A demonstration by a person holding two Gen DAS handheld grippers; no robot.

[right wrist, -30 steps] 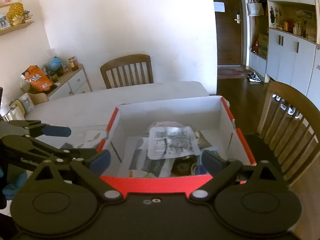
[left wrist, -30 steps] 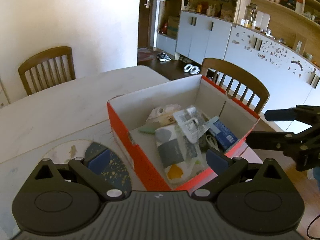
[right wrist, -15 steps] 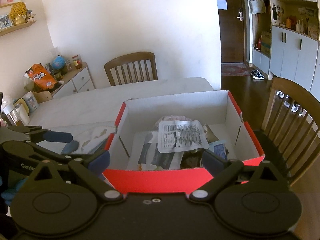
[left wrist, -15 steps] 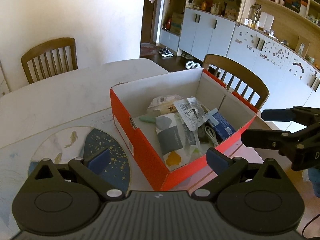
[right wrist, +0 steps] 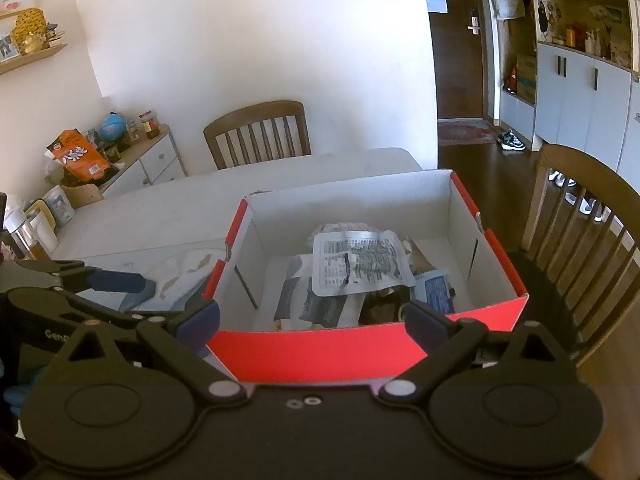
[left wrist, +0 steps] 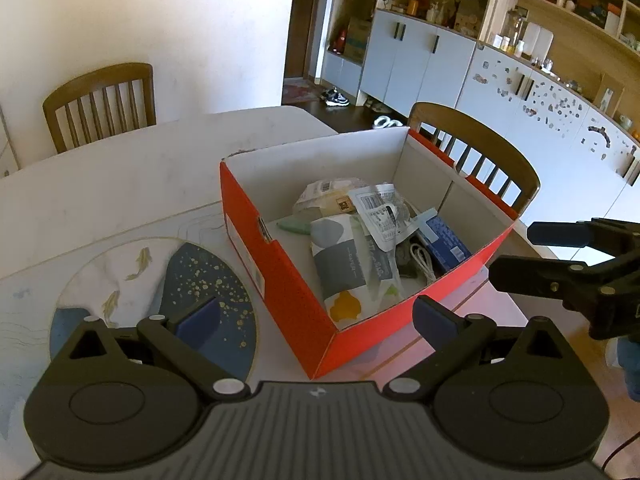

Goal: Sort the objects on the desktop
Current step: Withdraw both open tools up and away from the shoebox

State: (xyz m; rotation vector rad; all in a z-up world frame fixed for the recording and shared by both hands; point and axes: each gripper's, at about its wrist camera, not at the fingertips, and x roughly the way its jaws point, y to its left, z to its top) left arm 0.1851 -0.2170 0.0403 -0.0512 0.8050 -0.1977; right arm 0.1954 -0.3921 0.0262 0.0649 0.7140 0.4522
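Observation:
A red cardboard box [left wrist: 288, 280] with white inner walls stands on the table near its right edge. Inside lie several items: a grey-and-white packet [left wrist: 344, 264], a clear printed pouch [left wrist: 380, 216], a blue carton [left wrist: 444, 240], a white cable [left wrist: 422, 258] and a beige packet [left wrist: 324, 196]. My left gripper [left wrist: 316, 316] hangs open and empty over the box's near corner. My right gripper [left wrist: 516, 254] is open beside the box's right wall. In the right wrist view the right gripper [right wrist: 314, 318] is open before the box's [right wrist: 320, 352] red front wall, the pouch [right wrist: 360, 264] on top, and the left gripper [right wrist: 120, 296] is at the left.
A round placemat [left wrist: 120, 272] with fish and a gold-speckled blue patch lies left of the box. Wooden chairs stand at the table's far side [left wrist: 100, 100] and right side [left wrist: 480, 152]. A sideboard [right wrist: 132, 160] with snacks and a jug [right wrist: 36, 228] are at the left.
Both grippers have drawn back and up from the box, so it looks smaller and more of the placemat shows. Both stay open and empty.

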